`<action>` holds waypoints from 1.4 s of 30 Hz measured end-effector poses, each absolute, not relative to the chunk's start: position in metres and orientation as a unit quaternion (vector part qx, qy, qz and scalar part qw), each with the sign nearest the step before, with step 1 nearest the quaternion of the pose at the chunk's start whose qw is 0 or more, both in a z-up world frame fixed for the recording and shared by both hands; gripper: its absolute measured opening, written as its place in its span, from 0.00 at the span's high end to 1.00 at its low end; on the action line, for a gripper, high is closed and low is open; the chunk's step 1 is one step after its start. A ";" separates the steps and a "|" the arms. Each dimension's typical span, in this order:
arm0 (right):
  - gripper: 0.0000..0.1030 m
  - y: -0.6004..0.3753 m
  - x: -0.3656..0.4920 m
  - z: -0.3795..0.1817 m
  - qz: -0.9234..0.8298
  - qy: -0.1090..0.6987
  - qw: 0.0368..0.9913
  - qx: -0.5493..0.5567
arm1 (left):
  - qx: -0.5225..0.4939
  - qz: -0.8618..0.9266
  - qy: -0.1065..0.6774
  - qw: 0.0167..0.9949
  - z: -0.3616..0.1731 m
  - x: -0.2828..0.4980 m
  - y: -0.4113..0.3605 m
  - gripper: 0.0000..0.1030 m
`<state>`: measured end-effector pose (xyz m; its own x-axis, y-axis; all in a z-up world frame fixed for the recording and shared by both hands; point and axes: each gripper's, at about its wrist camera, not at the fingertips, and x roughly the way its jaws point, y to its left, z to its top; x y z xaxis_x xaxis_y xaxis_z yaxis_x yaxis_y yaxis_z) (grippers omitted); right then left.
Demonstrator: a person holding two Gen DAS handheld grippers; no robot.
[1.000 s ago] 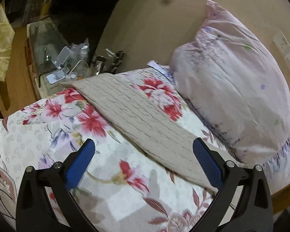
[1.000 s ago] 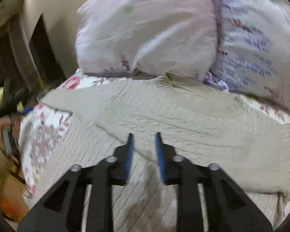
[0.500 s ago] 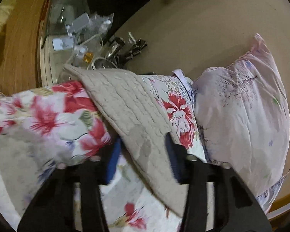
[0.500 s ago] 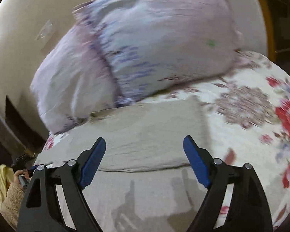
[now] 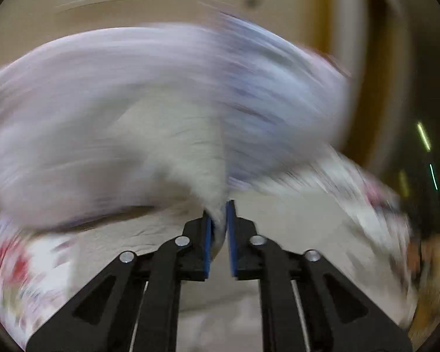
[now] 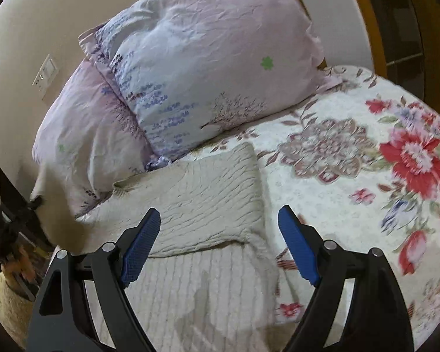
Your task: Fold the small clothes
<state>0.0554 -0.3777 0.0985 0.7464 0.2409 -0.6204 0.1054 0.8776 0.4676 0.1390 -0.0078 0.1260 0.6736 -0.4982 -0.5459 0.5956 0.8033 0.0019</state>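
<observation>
Sleeve fold in progress on the beige cable-knit sweater (image 6: 202,202), lying just below the lilac floral pillow (image 6: 208,67).

Left gripper (image 5: 218,228) pinches a sweater flap; right gripper (image 6: 217,246) hovers spread wide, empty. I'd lay it flat across the body.

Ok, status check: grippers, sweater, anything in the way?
Left gripper shut on sweater fabric; view badly blurred. Right gripper open above sweater, partly folded on floral bedspread. Pillows lie just beyond it.
</observation>
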 end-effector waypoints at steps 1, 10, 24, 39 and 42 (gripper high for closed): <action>0.18 -0.376 0.056 0.097 0.038 0.359 0.900 0.243 | 0.121 -0.311 0.282 0.900 0.117 0.132 -0.031 0.85; 0.20 -0.403 -0.027 0.086 0.053 0.440 0.861 0.251 | 0.026 -0.162 0.407 0.899 0.072 0.067 0.096 0.39; 0.67 -0.365 -0.116 0.027 0.200 0.474 0.752 0.412 | -0.233 -0.203 0.479 0.821 0.008 -0.048 0.164 0.66; 0.91 -0.369 -0.028 0.141 0.273 0.292 0.821 0.406 | -0.227 -0.273 0.348 0.868 0.099 0.029 0.134 0.94; 0.91 -0.382 0.033 0.152 0.249 0.263 0.830 0.424 | -0.225 -0.235 0.275 0.905 0.133 0.096 0.139 0.94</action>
<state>0.0328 -0.3821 0.1518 0.7371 0.6369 -0.2258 -0.1905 0.5164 0.8349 0.0960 0.1393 0.1326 0.7383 -0.5493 -0.3914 0.3020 0.7881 -0.5363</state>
